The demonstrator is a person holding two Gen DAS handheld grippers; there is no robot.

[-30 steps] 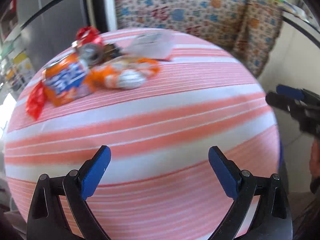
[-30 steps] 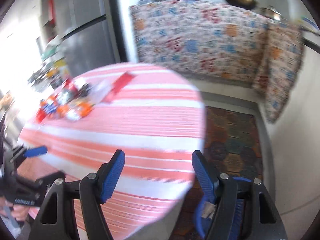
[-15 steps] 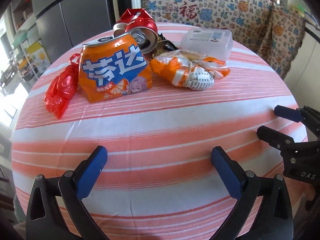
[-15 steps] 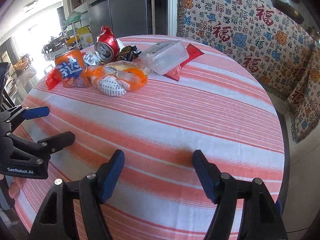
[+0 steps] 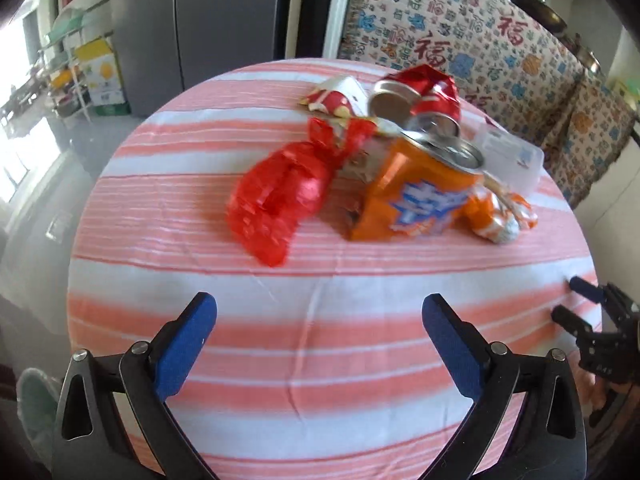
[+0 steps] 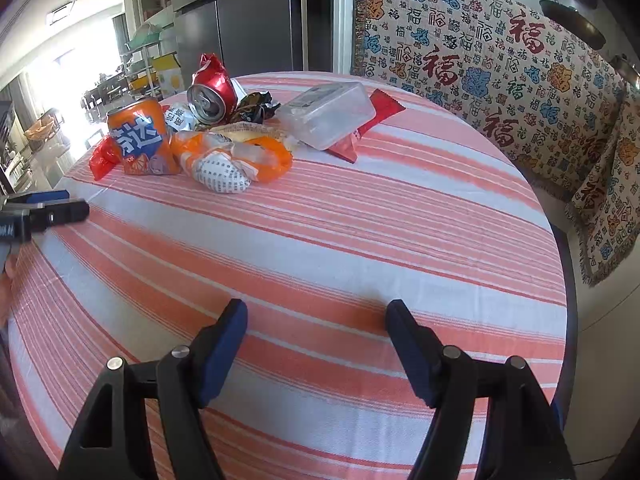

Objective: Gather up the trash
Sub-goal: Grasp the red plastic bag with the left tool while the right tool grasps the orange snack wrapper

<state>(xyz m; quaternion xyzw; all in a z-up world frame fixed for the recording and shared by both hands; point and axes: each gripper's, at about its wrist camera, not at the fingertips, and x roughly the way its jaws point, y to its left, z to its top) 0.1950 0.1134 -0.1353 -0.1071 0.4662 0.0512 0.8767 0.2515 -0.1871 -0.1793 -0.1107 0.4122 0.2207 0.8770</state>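
two crushed cans [image 6: 176, 120], one clear box [image 6: 328, 114]

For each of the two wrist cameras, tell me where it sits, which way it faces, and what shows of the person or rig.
Left wrist: on the left gripper, angled down over the striped tablecloth toward the trash pile; open jaws below, right gripper at the right edge.
Right wrist: on the right gripper, angled down across the table; open jaws below, left gripper at the left edge.
Shared: orange can, crushed red can, clear plastic box.
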